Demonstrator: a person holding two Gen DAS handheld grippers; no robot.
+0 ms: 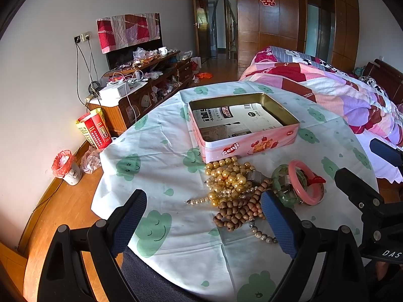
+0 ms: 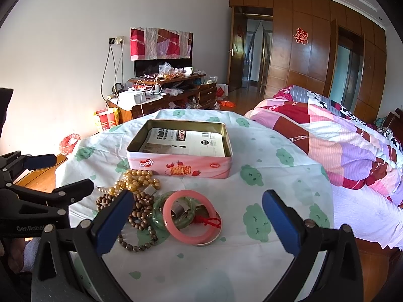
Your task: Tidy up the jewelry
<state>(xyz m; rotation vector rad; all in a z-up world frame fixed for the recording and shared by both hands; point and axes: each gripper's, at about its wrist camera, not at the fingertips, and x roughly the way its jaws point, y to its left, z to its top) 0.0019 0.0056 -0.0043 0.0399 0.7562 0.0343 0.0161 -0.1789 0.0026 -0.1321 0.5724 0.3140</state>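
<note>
Jewelry pile (image 2: 161,206) is lying bunched on the tablecloth (image 2: 252,259) just in front of the open Genji tin (image 2: 181,167), so I'm hovering left gripper (image 1: 204,216) and right gripper (image 2: 197,217) spread wide, empty, for picking pieces.

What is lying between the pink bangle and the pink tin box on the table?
In the right wrist view, only bare tablecloth lies between the pink bangle and the pink tin box. The golden beads sit off to the left of that stretch.

Quilted bed (image 2: 340,136); cluttered cabinet (image 1: 151,85)
</note>
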